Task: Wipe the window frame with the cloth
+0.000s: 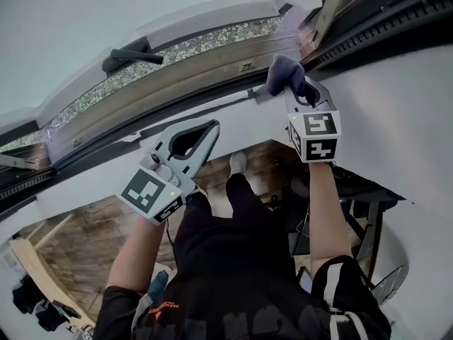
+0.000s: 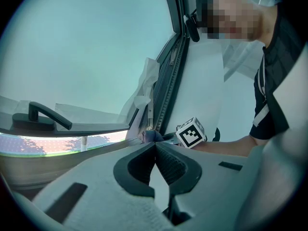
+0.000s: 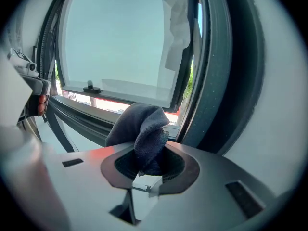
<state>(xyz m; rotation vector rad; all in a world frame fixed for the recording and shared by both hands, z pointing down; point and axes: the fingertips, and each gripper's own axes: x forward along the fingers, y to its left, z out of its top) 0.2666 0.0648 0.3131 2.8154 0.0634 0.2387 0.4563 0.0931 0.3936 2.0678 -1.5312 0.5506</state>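
A dark grey-blue cloth (image 1: 284,73) is bunched in my right gripper (image 1: 299,92), which is shut on it and presses it to the window frame (image 1: 212,64) near the frame's right corner. In the right gripper view the cloth (image 3: 144,126) bulges out from between the jaws of the right gripper (image 3: 150,153), in front of the dark frame rail (image 3: 219,76). My left gripper (image 1: 214,125) hovers lower left of the cloth, by the white sill, shut with nothing in it. In the left gripper view the tips of the left gripper (image 2: 155,146) meet, with the cloth (image 2: 151,136) just beyond.
A black window handle (image 1: 131,55) sits on the sash to the left. Loose white film (image 3: 177,28) hangs off the frame's upright. Below are the person's legs, a shoe (image 1: 238,163) and a wooden floor (image 1: 85,239). The right gripper's marker cube (image 2: 191,133) is close to the left jaws.
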